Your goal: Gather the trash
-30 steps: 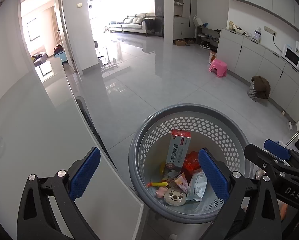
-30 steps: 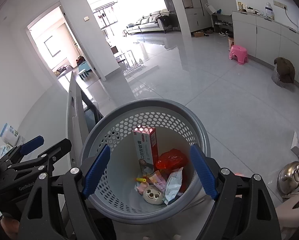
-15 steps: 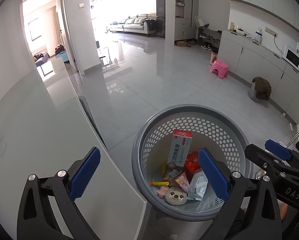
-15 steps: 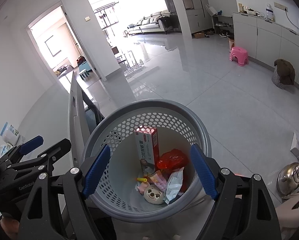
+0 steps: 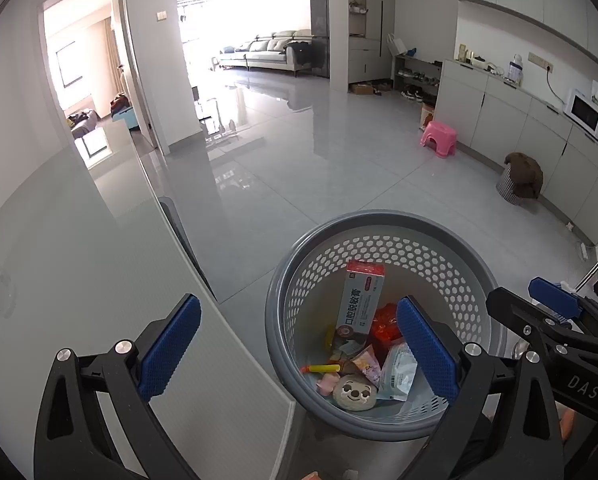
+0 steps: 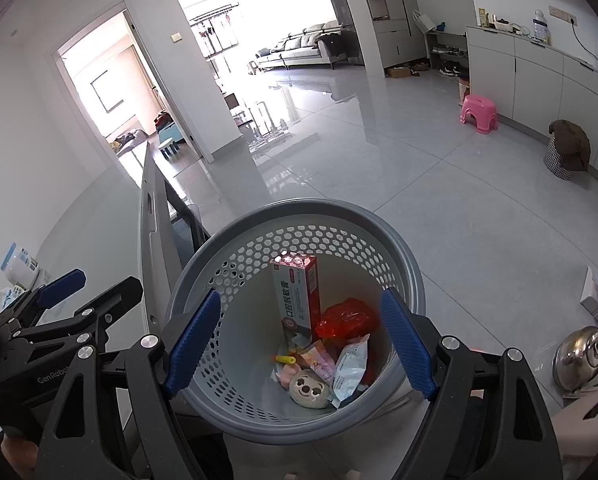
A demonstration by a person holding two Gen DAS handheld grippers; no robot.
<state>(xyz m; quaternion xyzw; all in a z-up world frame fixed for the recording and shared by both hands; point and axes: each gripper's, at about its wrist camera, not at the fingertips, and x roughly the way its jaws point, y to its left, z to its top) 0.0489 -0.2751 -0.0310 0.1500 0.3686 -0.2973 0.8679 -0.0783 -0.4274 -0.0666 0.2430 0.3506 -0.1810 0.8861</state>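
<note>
Grey plastic basket (image 6: 413, 276) with a perforated wall stands on the tiled floor (image 6: 479, 216), just beside the white desk (image 5: 99, 280). Trash lies in its bottom: an upright toothpaste box (image 6: 297, 300), a red crumpled bag (image 6: 347, 318), a white packet (image 6: 351, 366), a yellow pen-like stick (image 6: 285, 359) and a round plush face (image 6: 309, 389). Both tools hang above it, the left tool (image 5: 297, 350) and the right tool (image 6: 299, 338) each spread wide with nothing between the blue pads.
</note>
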